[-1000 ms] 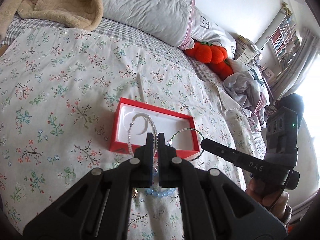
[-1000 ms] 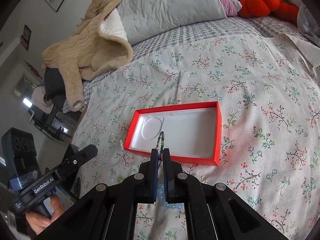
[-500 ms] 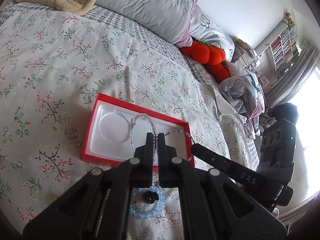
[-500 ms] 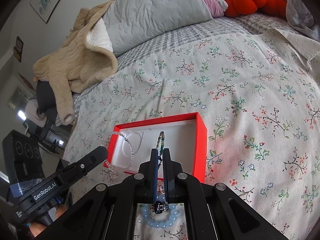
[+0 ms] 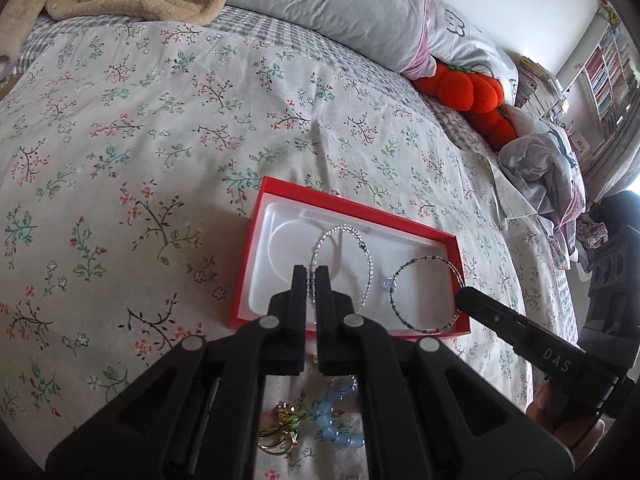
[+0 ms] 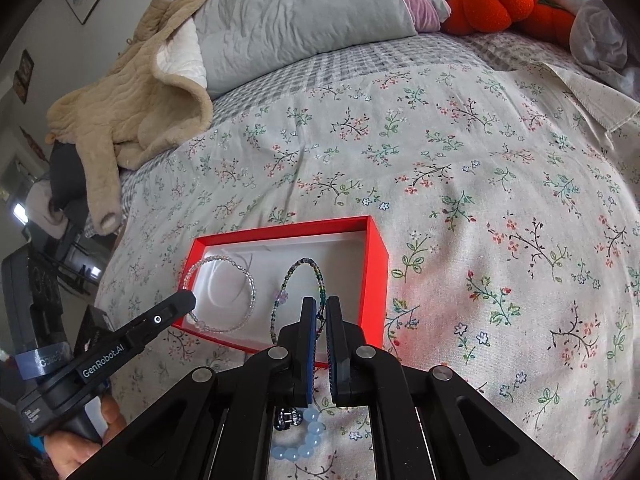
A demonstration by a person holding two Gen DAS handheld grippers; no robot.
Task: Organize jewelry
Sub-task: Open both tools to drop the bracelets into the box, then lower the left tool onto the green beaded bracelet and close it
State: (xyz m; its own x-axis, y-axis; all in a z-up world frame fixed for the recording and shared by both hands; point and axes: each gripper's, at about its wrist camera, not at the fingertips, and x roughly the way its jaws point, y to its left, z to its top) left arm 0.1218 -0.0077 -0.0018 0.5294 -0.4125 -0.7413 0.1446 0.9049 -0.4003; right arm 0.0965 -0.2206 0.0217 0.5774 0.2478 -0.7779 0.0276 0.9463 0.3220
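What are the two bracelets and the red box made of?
Clear bracelet: looks like tiny glass or plastic beads on a thread; they glint and let light through. Dark bracelet: small green, blue and purple beads, probably glass or plastic too, with a lilac charm. Red box: likely matte cardboard, judging by its crisp, thin walls; its white moulded lining looks like smooth plastic.

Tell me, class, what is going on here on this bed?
A person is sorting jewelry with two handheld grippers. The left gripper is shut on a clear beaded bracelet, and the right gripper is shut on a dark green beaded bracelet. Both bracelets hang over the white inside of the shallow red box on the floral bedspread. A pale blue bead bracelet lies outside the box.
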